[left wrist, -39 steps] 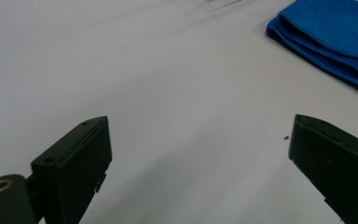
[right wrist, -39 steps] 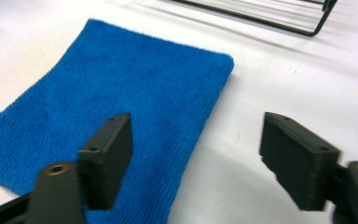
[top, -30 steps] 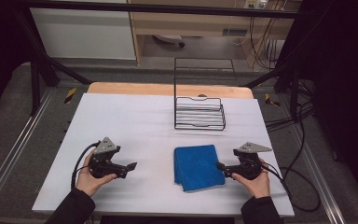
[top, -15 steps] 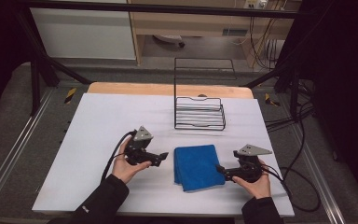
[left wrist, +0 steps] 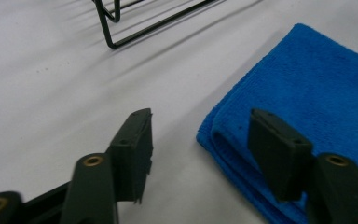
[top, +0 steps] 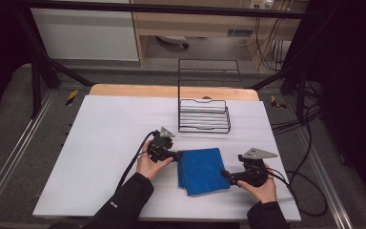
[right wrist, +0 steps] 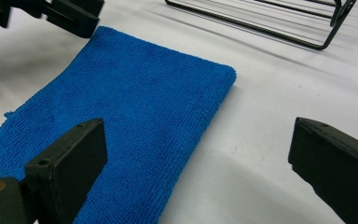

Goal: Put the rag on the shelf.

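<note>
A folded blue cloth (top: 201,171) lies flat on the white table (top: 100,143), between my two grippers. My left gripper (top: 177,155) is at the cloth's far left corner. In the left gripper view its jaws (left wrist: 205,140) have just been closing and straddle that corner of the cloth (left wrist: 317,79), one jaw over the cloth, the other over bare table, with a gap left. My right gripper (top: 224,174) rests at the cloth's right edge. Its jaws (right wrist: 200,158) stand wide open, one over the cloth (right wrist: 135,112).
A black wire rack (top: 204,114) stands on the table behind the cloth; its base wires show in the left gripper view (left wrist: 116,28) and the right gripper view (right wrist: 279,23). Black cables trail from both grippers. The table's left half is bare white.
My left gripper has travelled right across the table from the left side up to the cloth's corner, and its jaws have narrowed. The right gripper and the cloth have stayed put.
</note>
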### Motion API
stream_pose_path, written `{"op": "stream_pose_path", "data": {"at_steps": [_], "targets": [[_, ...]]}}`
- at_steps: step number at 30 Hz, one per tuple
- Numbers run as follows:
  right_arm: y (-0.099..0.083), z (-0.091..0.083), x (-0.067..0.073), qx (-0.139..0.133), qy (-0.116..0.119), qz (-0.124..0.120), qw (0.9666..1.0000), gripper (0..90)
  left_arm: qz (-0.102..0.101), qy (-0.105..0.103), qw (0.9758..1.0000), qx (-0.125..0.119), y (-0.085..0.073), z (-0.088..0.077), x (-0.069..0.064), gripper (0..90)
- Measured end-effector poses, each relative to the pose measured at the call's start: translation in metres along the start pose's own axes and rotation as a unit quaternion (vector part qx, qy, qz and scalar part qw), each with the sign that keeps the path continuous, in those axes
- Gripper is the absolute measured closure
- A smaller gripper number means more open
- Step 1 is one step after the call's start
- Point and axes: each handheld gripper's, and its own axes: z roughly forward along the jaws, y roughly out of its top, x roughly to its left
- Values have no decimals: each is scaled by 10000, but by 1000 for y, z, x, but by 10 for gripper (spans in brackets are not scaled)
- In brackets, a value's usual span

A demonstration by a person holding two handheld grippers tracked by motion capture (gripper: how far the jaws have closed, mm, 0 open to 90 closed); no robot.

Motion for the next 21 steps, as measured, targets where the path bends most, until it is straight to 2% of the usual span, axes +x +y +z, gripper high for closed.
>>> {"op": "stream_pose_path", "data": {"at_steps": [2, 4, 9, 16, 21], "targets": [[0, 0, 0, 1, 4, 3, 10000, 55, -52, -45, 10000, 64, -1, 4, 2, 453], [0, 0, -1, 39, 2, 9, 10000, 58, -115, -123, 9998, 121, -1, 7, 2, 516], [0, 0, -1, 49, 33, 25, 10000, 63, -73, -245, 9995, 178, -2, 14, -2, 586], [1, -1, -1, 15, 50, 67, 10000, 72, -86, -224, 9995, 191, -1, 22, -2, 624], [3, 1, -3, 21, 77, 102, 9999, 88, -195, -278, 9993, 153, -1, 24, 0, 651]]}}
